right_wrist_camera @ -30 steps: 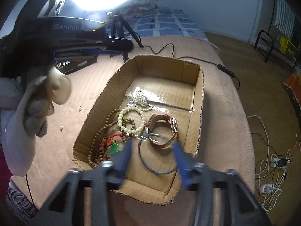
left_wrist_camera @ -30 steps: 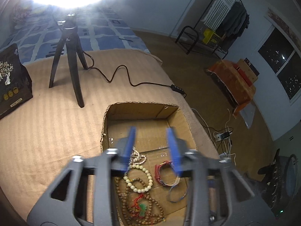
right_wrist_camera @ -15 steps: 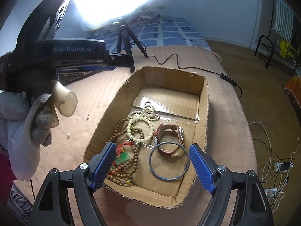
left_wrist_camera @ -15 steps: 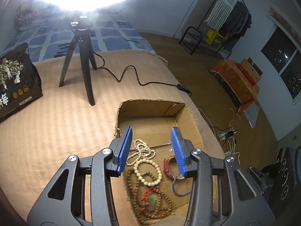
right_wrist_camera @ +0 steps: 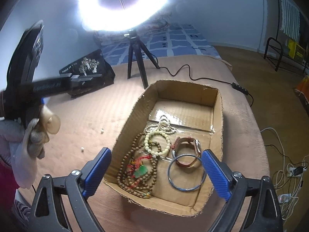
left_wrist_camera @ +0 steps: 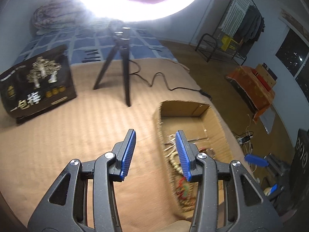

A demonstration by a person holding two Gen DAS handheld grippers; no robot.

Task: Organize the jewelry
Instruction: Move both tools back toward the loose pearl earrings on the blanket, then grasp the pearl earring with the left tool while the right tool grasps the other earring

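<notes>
An open cardboard box (right_wrist_camera: 133,116) lies on the tan bedspread. In it are a long brown bead necklace with a red cord and green pendant (right_wrist_camera: 142,171), a cream bead bracelet (right_wrist_camera: 166,150), a white bead strand (right_wrist_camera: 164,124), a brown-strap watch (right_wrist_camera: 190,147) and a blue bangle (right_wrist_camera: 186,173). My right gripper (right_wrist_camera: 155,155) is open and empty, above the box's near end. My left gripper (left_wrist_camera: 155,138) is open and empty over the bedspread, just left of the box (left_wrist_camera: 218,119). The left gripper's body also shows at the left of the right wrist view (right_wrist_camera: 48,86).
A ring light on a black tripod (right_wrist_camera: 136,54) stands behind the box, its cable (right_wrist_camera: 193,75) running right to a switch. A black printed box (left_wrist_camera: 36,81) lies at the left. Two small white bits (right_wrist_camera: 102,130) lie on the bedspread. The bed edge and floor cables are at the right.
Both grippers have risen and pulled back from the box. The left has swung left, off the box and over the bedspread. The right jaws have opened wider.
</notes>
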